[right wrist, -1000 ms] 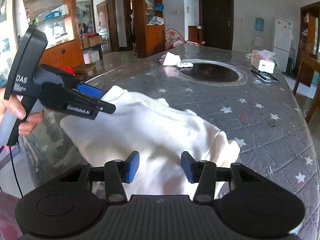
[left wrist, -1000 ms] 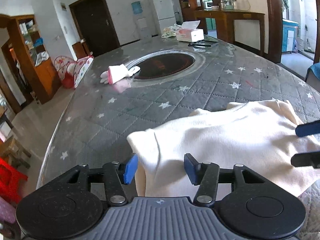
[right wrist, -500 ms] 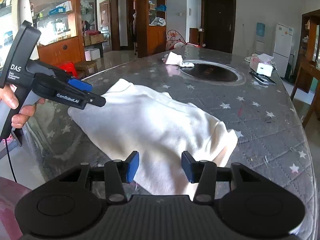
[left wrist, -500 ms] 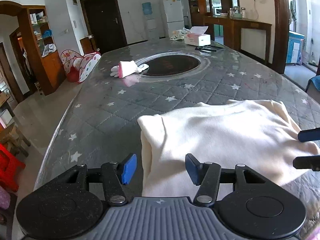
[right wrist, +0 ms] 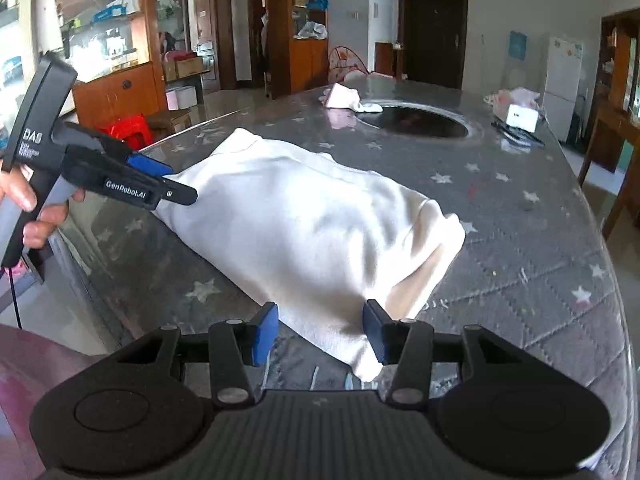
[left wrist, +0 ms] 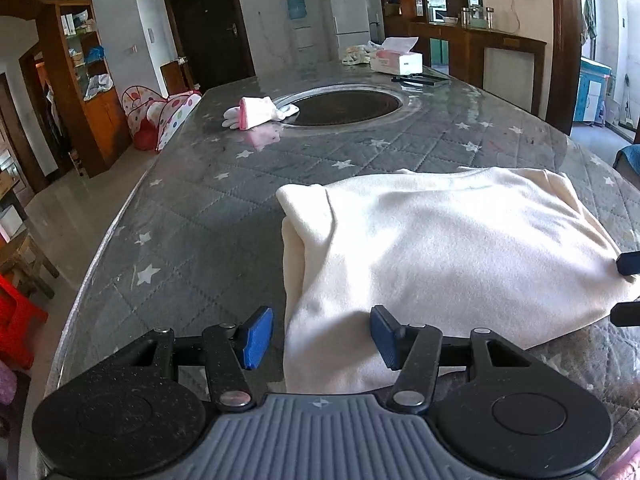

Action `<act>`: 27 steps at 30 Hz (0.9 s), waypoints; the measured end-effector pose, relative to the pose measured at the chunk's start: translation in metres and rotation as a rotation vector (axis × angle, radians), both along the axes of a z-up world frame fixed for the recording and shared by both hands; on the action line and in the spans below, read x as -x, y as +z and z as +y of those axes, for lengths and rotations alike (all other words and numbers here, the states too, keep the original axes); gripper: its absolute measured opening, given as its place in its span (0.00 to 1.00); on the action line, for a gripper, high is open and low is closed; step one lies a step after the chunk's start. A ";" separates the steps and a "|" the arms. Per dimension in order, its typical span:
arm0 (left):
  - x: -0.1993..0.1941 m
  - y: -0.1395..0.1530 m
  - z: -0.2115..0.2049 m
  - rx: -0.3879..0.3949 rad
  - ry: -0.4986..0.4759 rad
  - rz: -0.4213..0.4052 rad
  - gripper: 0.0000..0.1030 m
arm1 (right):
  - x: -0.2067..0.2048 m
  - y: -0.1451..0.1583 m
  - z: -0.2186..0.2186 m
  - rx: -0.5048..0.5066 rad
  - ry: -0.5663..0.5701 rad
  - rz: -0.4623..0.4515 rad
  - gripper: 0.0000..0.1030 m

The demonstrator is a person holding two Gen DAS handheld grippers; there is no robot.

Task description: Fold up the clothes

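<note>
A cream garment [left wrist: 440, 248] lies folded over on the grey star-patterned table [left wrist: 224, 208]; it also shows in the right wrist view [right wrist: 320, 224]. My left gripper [left wrist: 320, 338] is open at the garment's near left corner, with cloth edge between the blue pads, not clamped. My right gripper [right wrist: 318, 332] is open at the garment's near right corner, cloth between its pads too. The left gripper also shows in the right wrist view [right wrist: 160, 182], open at the garment's left edge. The right gripper's fingertips [left wrist: 628, 264] show at the left wrist view's right edge.
A pink-and-white glove [left wrist: 256, 114] lies beside a round dark inset [left wrist: 344, 106] mid-table. A tissue box [left wrist: 396, 60] and a dark flat item [left wrist: 420, 79] sit at the far end. The table's left edge [left wrist: 100, 256] drops to the floor, with a red stool [left wrist: 16, 320] below.
Both grippers have drawn back toward me and away from the garment, which has settled flatter on the table. Both stay open.
</note>
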State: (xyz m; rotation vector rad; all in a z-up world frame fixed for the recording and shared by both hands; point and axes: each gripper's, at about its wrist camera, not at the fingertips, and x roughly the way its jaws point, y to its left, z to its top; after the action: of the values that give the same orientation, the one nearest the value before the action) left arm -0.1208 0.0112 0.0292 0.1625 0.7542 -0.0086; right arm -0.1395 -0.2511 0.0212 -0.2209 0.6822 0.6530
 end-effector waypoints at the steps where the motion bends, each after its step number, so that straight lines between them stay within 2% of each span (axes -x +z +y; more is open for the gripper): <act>1: 0.000 0.002 0.001 0.003 0.002 0.002 0.56 | 0.000 0.002 0.000 0.001 0.007 -0.002 0.46; 8: -0.006 0.021 0.009 0.077 0.002 -0.037 0.56 | -0.016 0.017 0.001 -0.055 0.020 -0.014 0.46; 11: -0.013 0.019 0.010 0.081 -0.006 -0.041 0.56 | -0.023 0.006 0.007 -0.044 0.026 0.025 0.46; 13: -0.017 0.016 0.013 0.086 0.004 -0.026 0.56 | -0.022 0.002 0.008 -0.030 0.028 0.019 0.46; 19: -0.019 0.019 0.034 0.191 0.035 -0.031 0.54 | -0.023 0.005 0.006 -0.036 0.027 0.031 0.47; 23: -0.030 0.018 0.044 0.240 0.066 -0.032 0.54 | -0.023 0.005 0.008 -0.033 0.032 0.030 0.52; 25: -0.036 0.016 0.048 0.248 0.089 -0.034 0.54 | -0.023 0.003 0.010 -0.022 0.036 0.026 0.53; 27: -0.043 0.011 0.051 0.237 0.111 -0.028 0.50 | -0.023 0.004 0.010 -0.022 0.036 0.026 0.53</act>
State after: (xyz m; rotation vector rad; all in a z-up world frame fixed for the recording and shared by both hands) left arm -0.0783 0.0622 0.0407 -0.1051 0.7278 0.0098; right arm -0.1168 -0.2414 0.0247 -0.2049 0.6974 0.6982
